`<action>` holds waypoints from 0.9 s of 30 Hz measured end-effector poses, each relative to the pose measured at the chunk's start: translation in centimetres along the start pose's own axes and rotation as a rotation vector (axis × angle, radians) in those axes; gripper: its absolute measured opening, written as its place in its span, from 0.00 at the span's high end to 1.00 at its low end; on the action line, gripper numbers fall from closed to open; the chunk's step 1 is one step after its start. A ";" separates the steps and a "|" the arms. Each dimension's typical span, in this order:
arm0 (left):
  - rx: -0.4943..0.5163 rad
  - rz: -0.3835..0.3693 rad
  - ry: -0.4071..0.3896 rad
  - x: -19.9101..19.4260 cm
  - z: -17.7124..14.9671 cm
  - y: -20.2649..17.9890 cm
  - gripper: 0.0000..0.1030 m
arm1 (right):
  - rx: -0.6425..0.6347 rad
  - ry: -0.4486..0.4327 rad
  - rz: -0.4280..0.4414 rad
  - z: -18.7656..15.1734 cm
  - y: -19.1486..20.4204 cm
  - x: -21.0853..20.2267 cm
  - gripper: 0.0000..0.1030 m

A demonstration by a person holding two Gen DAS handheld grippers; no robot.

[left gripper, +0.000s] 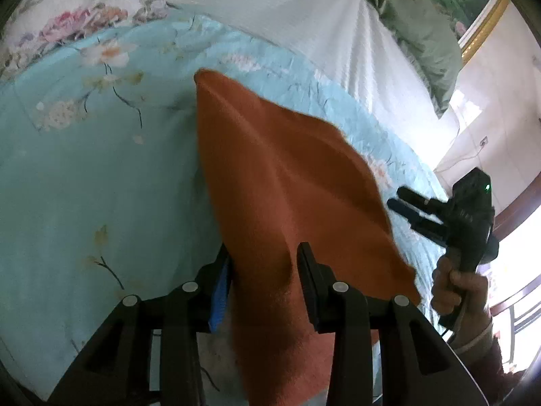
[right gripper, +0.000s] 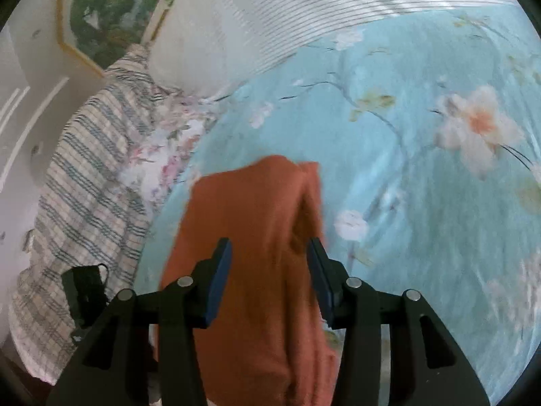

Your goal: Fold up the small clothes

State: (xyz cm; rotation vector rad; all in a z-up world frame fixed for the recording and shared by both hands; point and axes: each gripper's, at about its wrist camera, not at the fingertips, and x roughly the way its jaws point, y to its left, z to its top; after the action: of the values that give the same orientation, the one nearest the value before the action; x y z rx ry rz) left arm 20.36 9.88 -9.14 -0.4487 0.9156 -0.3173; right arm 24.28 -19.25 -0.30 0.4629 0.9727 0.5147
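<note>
An orange-brown cloth (left gripper: 280, 182) lies on a light blue floral bedspread (left gripper: 94, 169). In the left wrist view its near part runs between the fingers of my left gripper (left gripper: 265, 257), whose jaws stand apart with the cloth slack between them. My right gripper (left gripper: 394, 198) shows at the cloth's right edge, jaws slightly apart, held by a hand. In the right wrist view the cloth (right gripper: 257, 230) lies bunched between the spread fingers of my right gripper (right gripper: 270, 250); neither pad presses it. The view is motion-blurred.
A white ribbed cover (left gripper: 304, 10) and a green pillow (left gripper: 422, 34) lie at the bed's far side. A plaid blanket (right gripper: 88, 182) and floral fabric (right gripper: 162, 149) lie at the left in the right wrist view. A framed picture (right gripper: 101, 10) hangs on the wall.
</note>
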 end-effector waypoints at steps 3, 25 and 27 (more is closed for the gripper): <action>0.014 -0.008 -0.023 -0.9 0.1 -0.7 0.64 | -0.013 0.049 0.019 1.3 0.5 2.2 0.54; 0.166 -0.139 0.063 0.9 -2.5 -4.5 0.65 | 0.087 0.003 -0.118 0.0 -4.5 5.0 0.89; 0.148 -0.132 0.076 1.7 -3.0 -4.1 0.65 | 0.095 -0.003 -0.116 -0.1 -4.7 5.2 0.89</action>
State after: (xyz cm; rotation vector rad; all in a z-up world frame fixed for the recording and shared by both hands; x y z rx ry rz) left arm 18.60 4.93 -9.80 -0.3634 0.9316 -0.5219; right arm 27.53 -19.82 -6.43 0.4892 1.0176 0.3636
